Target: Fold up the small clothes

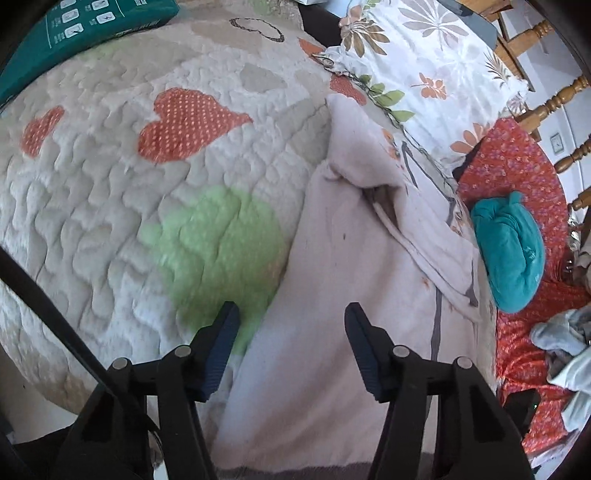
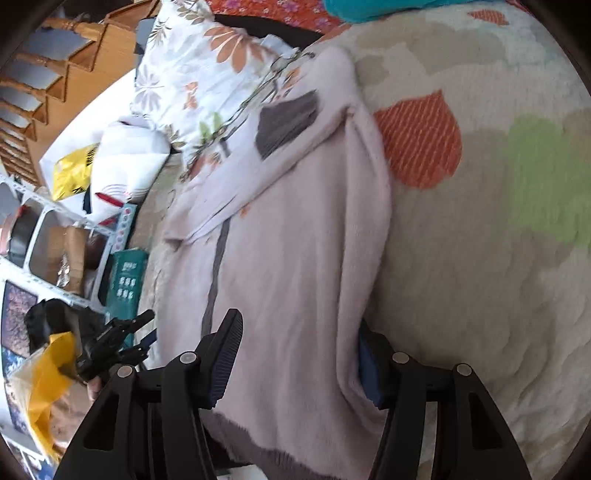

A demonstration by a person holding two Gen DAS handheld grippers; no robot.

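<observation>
A pale pink small garment with grey trim lies on the quilted bed cover, a sleeve folded across it. My left gripper hovers over its left edge. Its jaws stand apart: one finger is over the green patch of the quilt, the other over the cloth. In the right wrist view the same garment shows a grey patch and a dark grey hem. My right gripper straddles the cloth near that hem with jaws wide. A fold of cloth drapes over the right finger. I see no pinch on the cloth.
The quilt carries orange hearts and green patches. A floral pillow lies beyond the garment, beside a rolled teal cloth on red fabric. A teal box sits at the far left. Wooden rails, shelves and bags stand beside the bed.
</observation>
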